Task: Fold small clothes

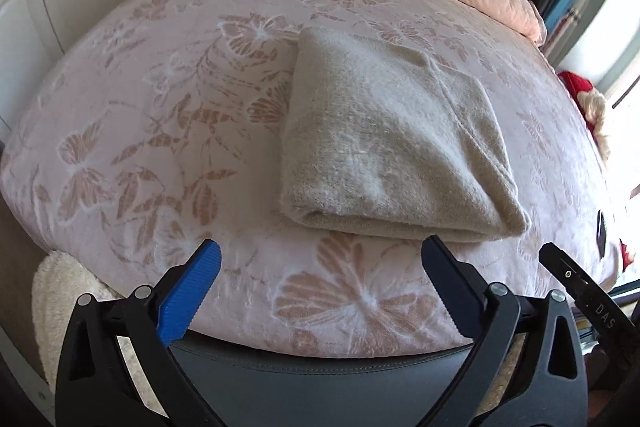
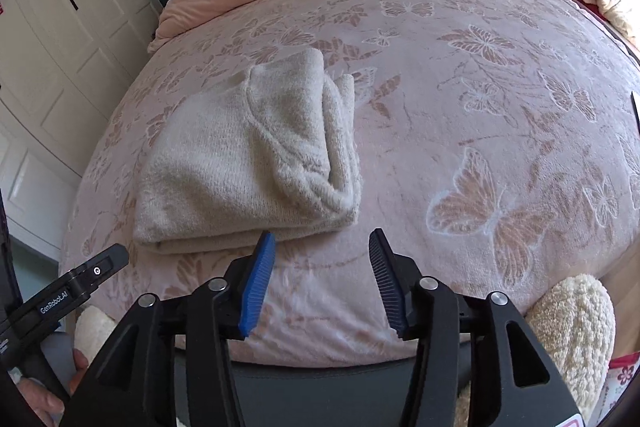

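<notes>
Left wrist view first: I see the cream knit garment [image 1: 384,143] lying folded into a compact, layered packet on the bed [image 1: 160,99], on the butterfly-patterned pink blanket, so I judge this piece essentially done, with at most a tidy-up or a next item left; no other garment to fold shows on the blanket. My left tool [image 1: 320,291] stands wide apart just short of the packet's near edge, holding and touching nothing. Right wrist view: the same garment [image 2: 240,163] sits ahead and left, and my right tool [image 2: 322,279] is partly apart, empty, its blue left finger [image 2: 258,283] just beside the folded edge.
</notes>
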`<state>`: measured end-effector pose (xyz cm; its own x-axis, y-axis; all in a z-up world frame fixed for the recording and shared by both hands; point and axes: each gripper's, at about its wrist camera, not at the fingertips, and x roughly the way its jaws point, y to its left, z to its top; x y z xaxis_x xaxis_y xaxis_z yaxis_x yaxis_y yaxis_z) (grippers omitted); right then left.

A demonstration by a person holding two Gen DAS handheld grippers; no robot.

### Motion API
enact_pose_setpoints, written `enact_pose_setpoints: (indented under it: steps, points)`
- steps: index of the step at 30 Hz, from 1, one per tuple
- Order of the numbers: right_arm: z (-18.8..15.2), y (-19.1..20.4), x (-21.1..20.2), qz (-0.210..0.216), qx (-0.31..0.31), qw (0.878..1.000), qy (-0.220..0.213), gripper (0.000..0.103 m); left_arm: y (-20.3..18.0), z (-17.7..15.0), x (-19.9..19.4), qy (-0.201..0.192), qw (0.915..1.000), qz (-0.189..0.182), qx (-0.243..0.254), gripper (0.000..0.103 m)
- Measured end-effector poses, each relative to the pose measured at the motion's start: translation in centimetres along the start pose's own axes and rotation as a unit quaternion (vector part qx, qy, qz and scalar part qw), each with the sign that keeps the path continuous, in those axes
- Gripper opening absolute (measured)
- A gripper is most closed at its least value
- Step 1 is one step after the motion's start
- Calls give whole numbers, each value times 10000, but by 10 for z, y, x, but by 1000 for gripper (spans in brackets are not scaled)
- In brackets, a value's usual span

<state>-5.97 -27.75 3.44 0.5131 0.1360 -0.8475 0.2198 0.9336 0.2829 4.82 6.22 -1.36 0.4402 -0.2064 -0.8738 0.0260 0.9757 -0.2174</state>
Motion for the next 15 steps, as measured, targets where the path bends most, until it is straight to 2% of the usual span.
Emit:
enact_pose_setpoints:
  steps: [2, 4, 6, 10, 11, 12, 13, 14, 15]
  points:
    - [15, -1, 13, 125, 80, 9998, 109, 57, 16, 7, 10, 161, 9985, -334, -392, 98]
    - [26, -1, 27, 186, 139, 9995, 200, 59, 29, 12, 19, 327, 9924, -815, -859, 98]
    - [31, 1, 43, 281, 210, 9987, 376, 60, 40, 12, 29, 520, 9792, -1367, -1409, 98]
    - [32, 4, 69, 208, 341, 9971, 648, 61, 50, 8, 47, 765, 9432, -2311, -2263, 94]
    - [32, 7, 71, 142, 285, 9974, 647, 61, 51, 8, 53, 826, 9352, -2469, -2401, 87]
    - [32, 10, 73, 87, 218, 9976, 651, 59, 50, 9, 59, 922, 9272, -2612, -2520, 73]
    - [34, 13, 75, 46, 137, 9977, 658, 54, 49, 10, 66, 1044, 9205, -2717, -2608, 65]
    - [37, 16, 74, -6, 58, 9980, 634, 42, 47, 12, 74, 1210, 9143, -2766, -2698, 52]
    - [41, 18, 72, 33, 3, 9982, 595, 31, 45, 14, 80, 1324, 9098, -2773, -2790, 32]
